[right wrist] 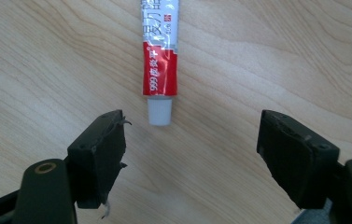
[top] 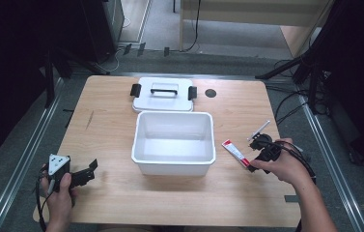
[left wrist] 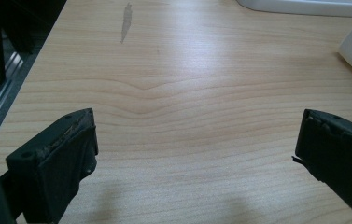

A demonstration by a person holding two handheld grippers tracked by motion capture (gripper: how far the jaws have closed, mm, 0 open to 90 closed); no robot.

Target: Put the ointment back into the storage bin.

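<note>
Lying on the surface (top: 112, 193) just ahead of the right gripper (right wrist: 190, 154), the tube (right wrist: 160, 60) is pointed cap-first between its wide-open, empty jaws; the left gripper (left wrist: 197, 154), also spread empty, is held well apart.

Overhead forward-down view (gripper views close)

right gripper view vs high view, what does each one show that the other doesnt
Right gripper view alone: the print on the red and white tube and its white cap, lying just beyond the open right gripper. High view alone: the open white bin, its lid lying behind it on the table, and the left gripper at the near left. Both: the tube, the right gripper and the wooden tabletop.
</note>
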